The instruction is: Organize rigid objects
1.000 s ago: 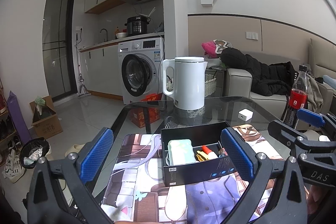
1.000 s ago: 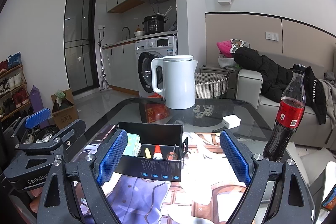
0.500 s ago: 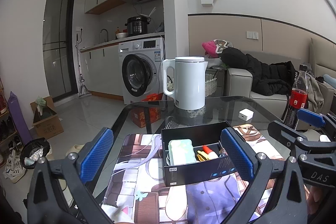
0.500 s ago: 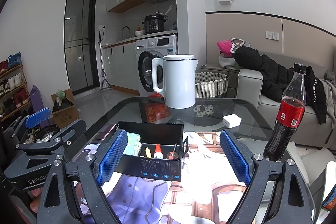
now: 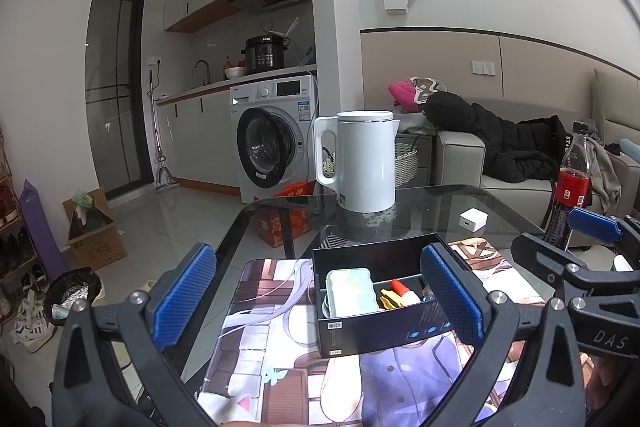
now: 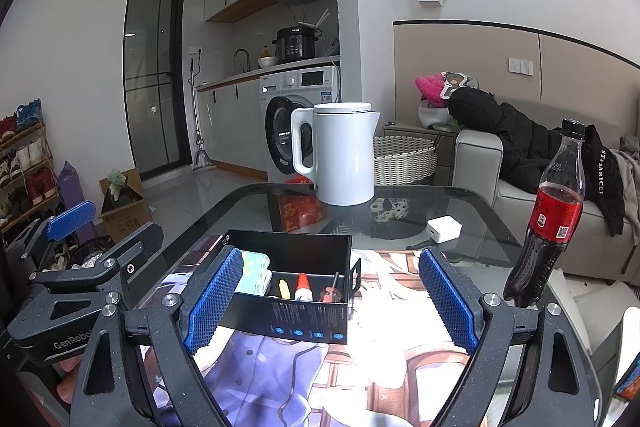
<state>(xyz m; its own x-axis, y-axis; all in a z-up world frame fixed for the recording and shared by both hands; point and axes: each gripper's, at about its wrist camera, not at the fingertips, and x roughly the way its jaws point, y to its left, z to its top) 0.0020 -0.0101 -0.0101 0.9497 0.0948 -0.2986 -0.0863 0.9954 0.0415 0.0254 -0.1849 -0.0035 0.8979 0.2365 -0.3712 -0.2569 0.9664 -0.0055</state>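
- While both claws are hovering over the tabletop (image 6: 472, 211), the left claw (image 5: 316, 299) is standing wide apart with nothing between its blue pads (image 5: 184, 291).
- The right claw (image 6: 332, 299) is also gaping wide, gripping nothing; its left pad is overlapping the near left corner of the box in its own view, and whether it is touching I cannot tell.
- The black box (image 6: 308, 319) is sitting open-topped on a printed mat (image 5: 264, 339) that is covering the near part of the glass tabletop.
- Inside the box, a pale green case (image 5: 350, 291) is filling the left compartment.
- In the right compartment, a yellow item (image 6: 283, 287), a red-capped white tube (image 6: 301, 287) and a small screwdriver (image 6: 330, 289) are lying side by side.
- A white kettle (image 6: 340, 155) is standing upright at the far edge of the tabletop, well behind the box.
- A small white charger block (image 6: 444, 229) is resting on the bare glass to the right of the box, apart from it.
- A cola bottle (image 6: 552, 211) is standing upright at the right side of the tabletop, well apart from the box.
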